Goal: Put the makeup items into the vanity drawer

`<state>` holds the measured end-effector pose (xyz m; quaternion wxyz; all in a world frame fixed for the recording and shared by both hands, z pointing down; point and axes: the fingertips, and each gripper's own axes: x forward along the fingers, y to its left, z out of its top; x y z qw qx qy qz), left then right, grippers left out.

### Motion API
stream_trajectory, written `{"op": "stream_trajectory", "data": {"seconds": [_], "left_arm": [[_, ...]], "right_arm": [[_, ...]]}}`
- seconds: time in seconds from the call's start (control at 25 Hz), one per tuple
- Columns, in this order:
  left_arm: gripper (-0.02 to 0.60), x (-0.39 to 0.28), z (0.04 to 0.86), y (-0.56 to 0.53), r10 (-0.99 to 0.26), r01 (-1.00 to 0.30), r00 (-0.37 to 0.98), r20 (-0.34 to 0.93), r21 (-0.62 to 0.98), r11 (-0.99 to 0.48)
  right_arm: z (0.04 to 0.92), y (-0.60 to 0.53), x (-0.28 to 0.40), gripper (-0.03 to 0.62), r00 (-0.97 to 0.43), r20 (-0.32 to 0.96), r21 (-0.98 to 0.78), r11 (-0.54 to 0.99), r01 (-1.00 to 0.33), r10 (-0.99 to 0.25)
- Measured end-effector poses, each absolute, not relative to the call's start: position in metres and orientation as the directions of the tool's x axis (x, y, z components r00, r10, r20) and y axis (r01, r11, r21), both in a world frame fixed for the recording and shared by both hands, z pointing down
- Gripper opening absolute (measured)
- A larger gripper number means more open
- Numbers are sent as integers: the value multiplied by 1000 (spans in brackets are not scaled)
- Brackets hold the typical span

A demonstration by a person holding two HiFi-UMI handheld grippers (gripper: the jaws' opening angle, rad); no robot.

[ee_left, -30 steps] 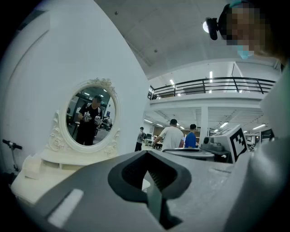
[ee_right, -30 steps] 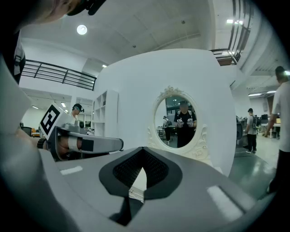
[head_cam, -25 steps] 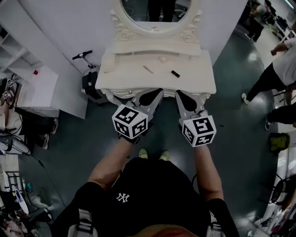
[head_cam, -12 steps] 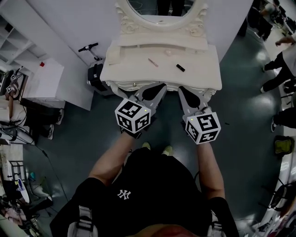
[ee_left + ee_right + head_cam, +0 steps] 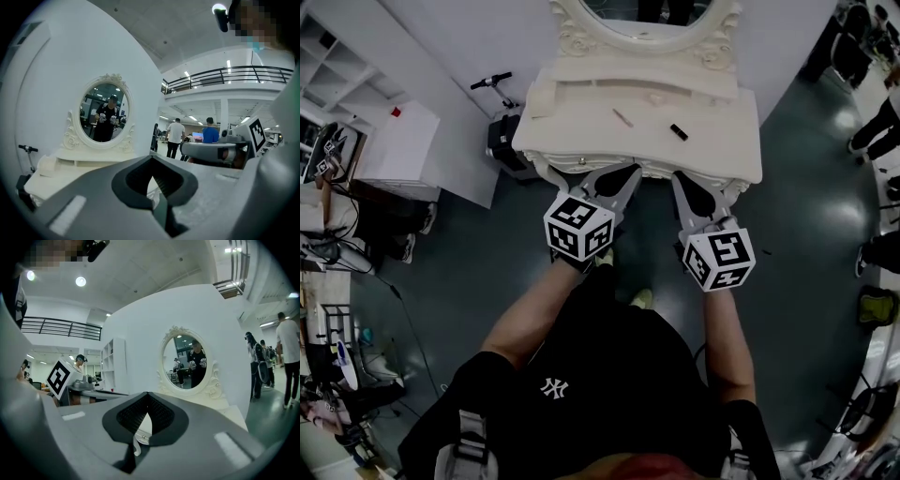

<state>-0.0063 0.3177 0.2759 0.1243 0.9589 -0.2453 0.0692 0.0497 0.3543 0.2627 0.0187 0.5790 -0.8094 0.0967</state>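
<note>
The left gripper [image 5: 151, 159] and right gripper [image 5: 147, 394] are grey with black ribbed pads [image 5: 136, 180]; their cubes [image 5: 578, 227] show black-and-white squares. Ahead of the jaws, the cream vanity [image 5: 581, 131] bears a pink stick [image 5: 622, 117] and a black tube [image 5: 679, 132].

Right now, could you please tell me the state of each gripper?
Left grey two-jaw gripper: closed, jaw tips touching, holding nothing.
Right grey two-jaw gripper: closed, jaw tips touching, holding nothing.

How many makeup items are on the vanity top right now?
2: a pink stick near the middle of the vanity, and a black tube to its right. A faint pale thing behind them may be a third.
</note>
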Motion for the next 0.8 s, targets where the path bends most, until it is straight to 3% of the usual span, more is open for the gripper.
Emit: {"op": "stream_trajectory", "data": {"seconds": [0.8], "left_arm": [[0, -10, 343, 142, -333, -394, 902, 274, 214, -894]], "right_arm": [[309, 183, 29, 23, -283, 258, -143, 253, -957, -924]]}}
